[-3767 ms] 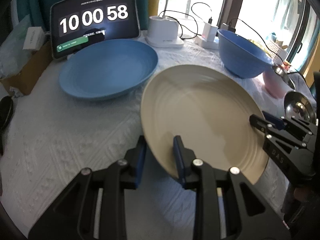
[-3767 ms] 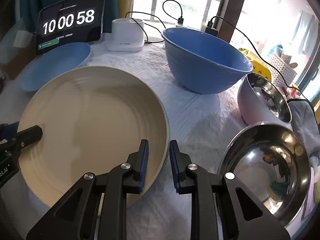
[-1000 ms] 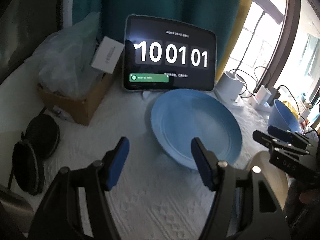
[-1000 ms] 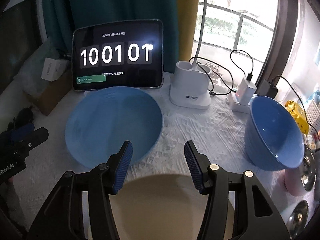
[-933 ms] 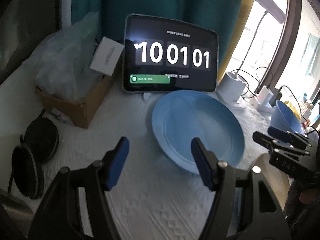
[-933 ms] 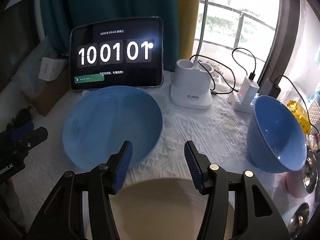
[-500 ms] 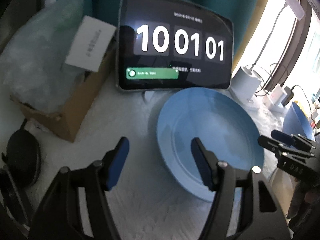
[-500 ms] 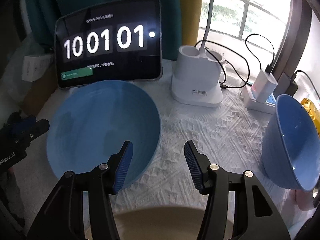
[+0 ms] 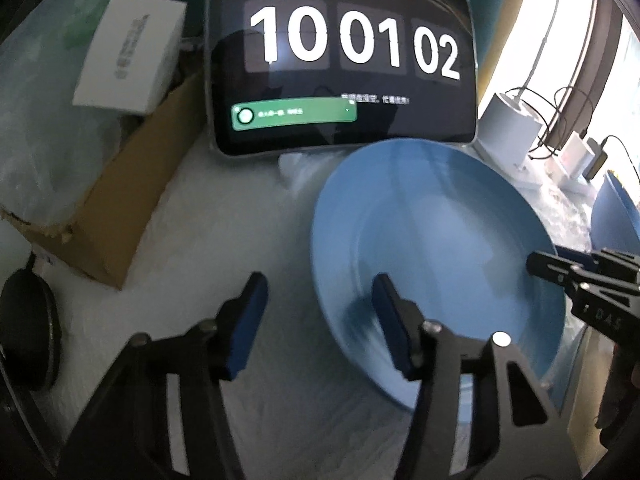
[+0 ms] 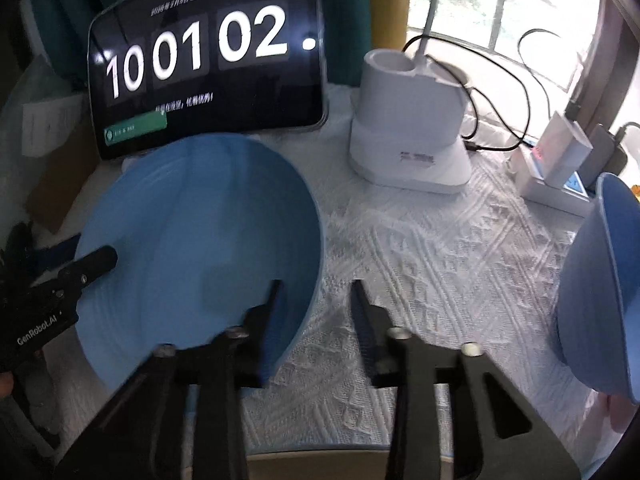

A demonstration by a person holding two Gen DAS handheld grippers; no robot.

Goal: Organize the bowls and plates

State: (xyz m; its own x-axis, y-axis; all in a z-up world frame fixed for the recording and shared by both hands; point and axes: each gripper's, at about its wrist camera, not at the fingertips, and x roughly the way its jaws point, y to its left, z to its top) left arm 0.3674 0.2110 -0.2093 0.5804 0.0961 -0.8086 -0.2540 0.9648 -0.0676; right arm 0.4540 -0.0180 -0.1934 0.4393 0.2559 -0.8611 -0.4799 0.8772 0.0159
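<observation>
your left claw [image 9: 318,316] straddles the near left rim of the blue plate [image 9: 436,248]: one finger stands outside the rim over the white cloth, the other over the plate's inside. its jaws have just been closing, yet there is a clear gap and the pads do not press on the rim. your right claw [image 10: 316,304] straddles the plate's right rim the same way, left finger inside, right finger over the cloth; its jaws have also just been closing, narrower than the left's, and still not pinching the plate. the plate lies flat on the cloth-covered worktop [image 10: 440,248], just in front of the tablet [image 9: 340,60] showing a clock. a blue bowl [image 10: 600,280] stands well apart at the right edge. a cream plate's rim [image 10: 320,462] shows at the bottom of the right wrist view.
</observation>
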